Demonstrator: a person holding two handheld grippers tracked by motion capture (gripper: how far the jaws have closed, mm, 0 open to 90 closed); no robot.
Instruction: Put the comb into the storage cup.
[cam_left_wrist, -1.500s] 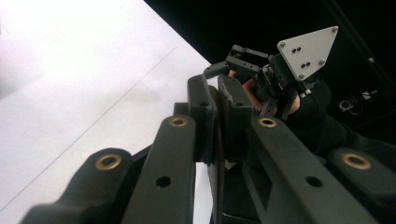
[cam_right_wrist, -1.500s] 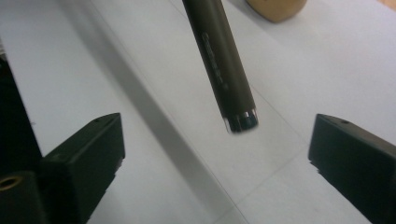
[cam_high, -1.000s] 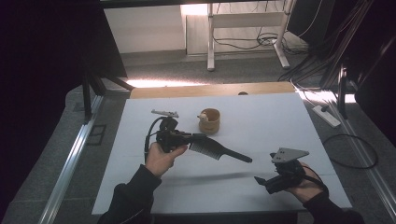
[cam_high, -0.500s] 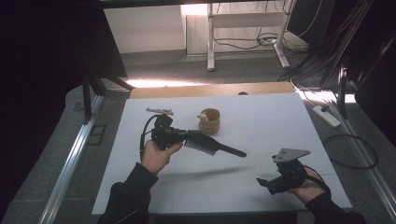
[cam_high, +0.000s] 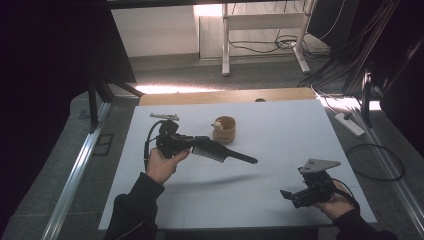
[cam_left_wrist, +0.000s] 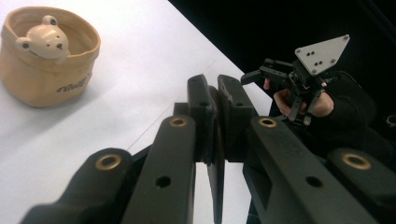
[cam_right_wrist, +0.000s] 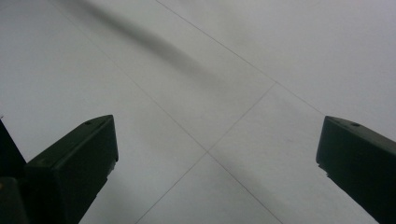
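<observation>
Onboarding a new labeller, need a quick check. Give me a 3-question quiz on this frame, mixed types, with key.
1. True or false: the left gripper holds the black comb lifted off the white table.
2. Multiple choice: the right gripper's jaws are A) shut on the comb, B) open with nothing between them, C) shut on the cup.
3. Fill in: the little bear figure sits inside the tan ____.

Key
1. True. The jaws are clamped on the comb's toothed end, its handle points toward the right hand, and its shadow lies on the table below.
2. B. In the right gripper view the jaws stand wide apart over bare table.
3. Cup.
</observation>
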